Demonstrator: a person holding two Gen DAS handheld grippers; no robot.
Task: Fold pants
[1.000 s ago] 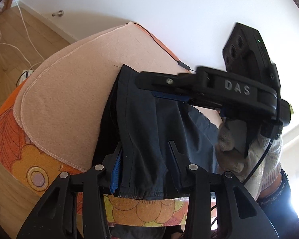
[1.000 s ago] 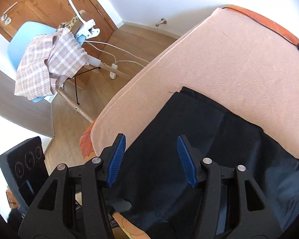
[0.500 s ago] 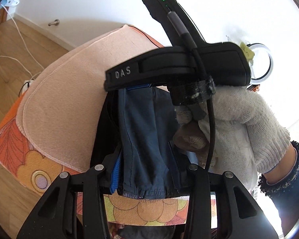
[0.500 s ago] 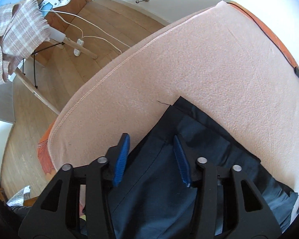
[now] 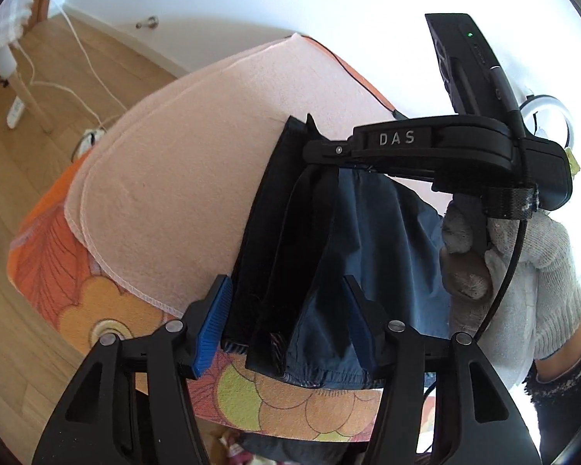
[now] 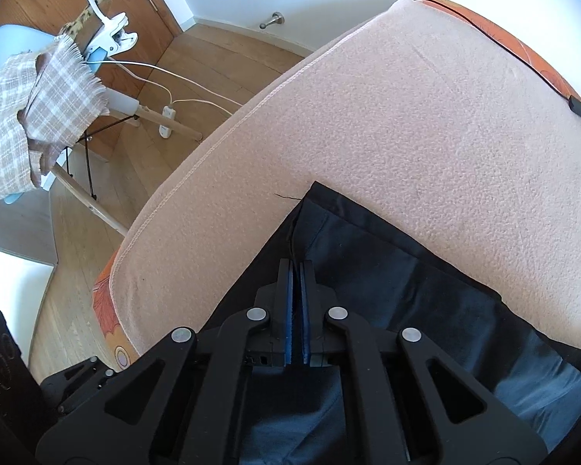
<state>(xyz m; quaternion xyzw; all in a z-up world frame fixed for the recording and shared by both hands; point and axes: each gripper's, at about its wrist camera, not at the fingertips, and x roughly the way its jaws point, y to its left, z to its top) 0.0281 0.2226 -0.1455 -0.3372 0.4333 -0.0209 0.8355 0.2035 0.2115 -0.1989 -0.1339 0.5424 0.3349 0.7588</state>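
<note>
Widest of all: pink blanket [image 6: 426,116] spread over orange flowered cover [image 5: 97,290], filling most of both views; wooden floor [image 6: 220,58] beyond, with a chair draped in checked cloth [image 6: 38,108] well apart at far left.

On the blanket, toward its near edge: dark navy pants [image 5: 360,240], partly folded, layers stacked. Long axis running away from the left gripper, from near hem at the bed's edge up to far hem beside the blanket's middle. In the right wrist view, same pants [image 6: 406,271] reaching from the gripper toward lower right, far corner [image 6: 317,190] lying flat on pink.

Left gripper [image 5: 286,325]: fingers spread wide, blue pad [image 5: 211,329] at left clear of cloth, near hem sitting loosely between the fingers, nothing clamped. Released, by the look of it.

Right gripper [image 6: 296,271]: blue pads pressed nearly together, a thin edge of fabric pinched between them near the far hem. Clenched on the pants. Seen from the left wrist camera, right gripper [image 5: 329,151] held sideways across the far end by a white-gloved right hand [image 5: 523,263], fabric lifted and hanging in a slack tent below it.

Judgement: far end held by the right side, near end directly ahead of the left. Likely next call — carrying the pinched far hem back along the long axis toward the near hem, left side nearer for steadying or catching it.
</note>
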